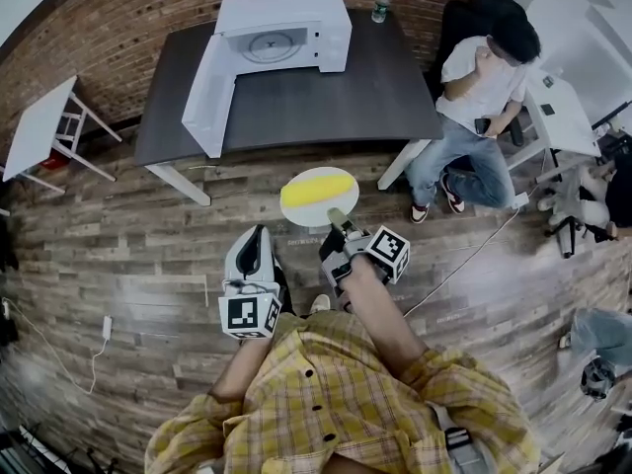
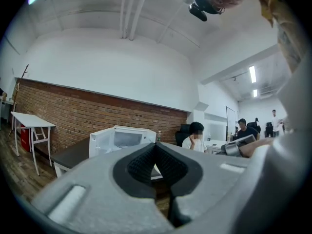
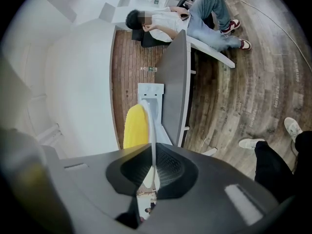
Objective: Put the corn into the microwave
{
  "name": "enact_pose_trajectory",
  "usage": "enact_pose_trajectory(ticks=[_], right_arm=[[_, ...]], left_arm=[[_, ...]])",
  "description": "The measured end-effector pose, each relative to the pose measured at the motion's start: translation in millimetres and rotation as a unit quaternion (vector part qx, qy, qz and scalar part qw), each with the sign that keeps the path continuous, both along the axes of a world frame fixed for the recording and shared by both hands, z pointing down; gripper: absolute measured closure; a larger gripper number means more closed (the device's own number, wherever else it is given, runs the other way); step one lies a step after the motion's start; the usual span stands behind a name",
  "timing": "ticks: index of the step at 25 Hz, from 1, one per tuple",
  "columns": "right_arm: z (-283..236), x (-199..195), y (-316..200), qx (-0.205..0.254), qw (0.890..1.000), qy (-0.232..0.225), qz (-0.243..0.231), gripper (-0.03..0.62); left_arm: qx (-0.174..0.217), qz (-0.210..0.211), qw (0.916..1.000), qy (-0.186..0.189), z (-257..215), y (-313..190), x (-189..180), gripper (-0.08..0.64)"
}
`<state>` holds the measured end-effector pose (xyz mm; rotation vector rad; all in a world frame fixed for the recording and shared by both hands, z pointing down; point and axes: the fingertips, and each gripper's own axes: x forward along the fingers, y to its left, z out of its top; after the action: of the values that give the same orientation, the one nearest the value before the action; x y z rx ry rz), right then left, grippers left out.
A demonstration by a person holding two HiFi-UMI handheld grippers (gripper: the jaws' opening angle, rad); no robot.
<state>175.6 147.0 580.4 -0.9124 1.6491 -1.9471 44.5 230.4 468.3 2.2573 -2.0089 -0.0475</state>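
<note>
Above the wood floor (image 1: pixel 148 255), my right tongs (image 1: pixel 337 217) pinch the near rim of a white plate (image 1: pixel 304 222). Their jaws are clenched tight on that thin edge. The yellow corn (image 1: pixel 318 193) lies flat on the plate, out in front of me. My left tongs (image 1: pixel 259 235) are squeezed together with nothing in them, just beside the right ones. Farther off stands a dark table (image 1: pixel 326 102) with the white microwave (image 1: pixel 286 28) on it. Its door (image 1: pixel 209 92) is wide open. The corn is well apart from the microwave. A person (image 1: pixel 484 87) sits by the table's right end.
</note>
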Motion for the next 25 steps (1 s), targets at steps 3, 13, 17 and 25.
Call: enact_pose_trajectory(ticks=[3, 13, 17, 25], right_arm=[[0.6, -4.1, -13.5, 0.007, 1.0, 0.001, 0.001, 0.569], [4.6, -53.0, -90.4, 0.002, 1.0, 0.001, 0.004, 0.569], [-1.8, -75.1, -127.4, 0.004, 1.0, 0.001, 0.011, 0.568], [-16.1, -118.0, -184.3, 0.004, 1.0, 0.002, 0.03, 0.568]], left_arm=[[0.007, 0.003, 1.0, 0.002, 0.8, -13.8, -3.5, 0.56], [0.015, 0.016, 0.9997, -0.001, -0.4, -93.7, -46.5, 0.56], [0.017, 0.026, 0.9995, 0.0, -8.3, -133.0, -68.3, 0.56], [0.017, 0.054, 0.9984, 0.004, -18.5, -194.7, -110.1, 0.56]])
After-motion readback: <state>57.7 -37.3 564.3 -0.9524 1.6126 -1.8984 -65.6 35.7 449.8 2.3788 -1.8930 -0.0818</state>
